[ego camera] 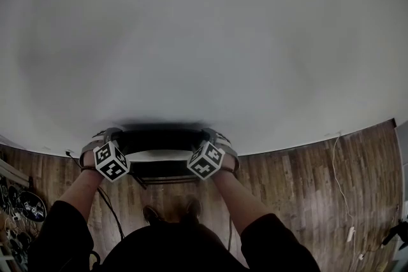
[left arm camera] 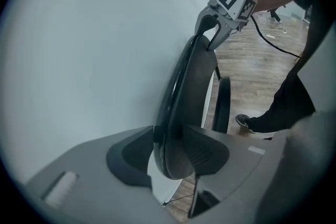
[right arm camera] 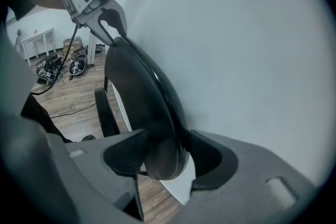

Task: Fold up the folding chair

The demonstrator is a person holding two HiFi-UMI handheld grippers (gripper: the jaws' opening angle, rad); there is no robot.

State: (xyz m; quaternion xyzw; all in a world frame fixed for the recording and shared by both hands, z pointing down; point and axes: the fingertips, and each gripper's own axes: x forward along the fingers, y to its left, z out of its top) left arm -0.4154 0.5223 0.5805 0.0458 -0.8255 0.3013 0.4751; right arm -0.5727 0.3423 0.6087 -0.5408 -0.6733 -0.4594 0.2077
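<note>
Head view: a pale wall fills the upper frame, and a wooden floor runs along the bottom. One folding chair stands at lower centre, close against the wall. Only its black backrest top shows. Two grippers hold that top edge, the left gripper at its left end and the right gripper at its right end. Each carries one marker cube. Two bare forearms in black sleeves reach up from the bottom edge, and two shoes show between them. A white cable trails over the floor at right.

Left gripper view: at the bottom of the frame both pads of the left gripper pinch the rounded end of the backrest, which the head view cannot show. The backrest rises to the upper right, where the right gripper grips its far end. A narrower black slab of the chair stands edge-on just beside the backrest. One shoe shows.

Right gripper view: the right gripper likewise clamps the backrest end between both pads. The left gripper grips the far end at upper left. Only this view shows the gear heaped on the floor at far left.
</note>
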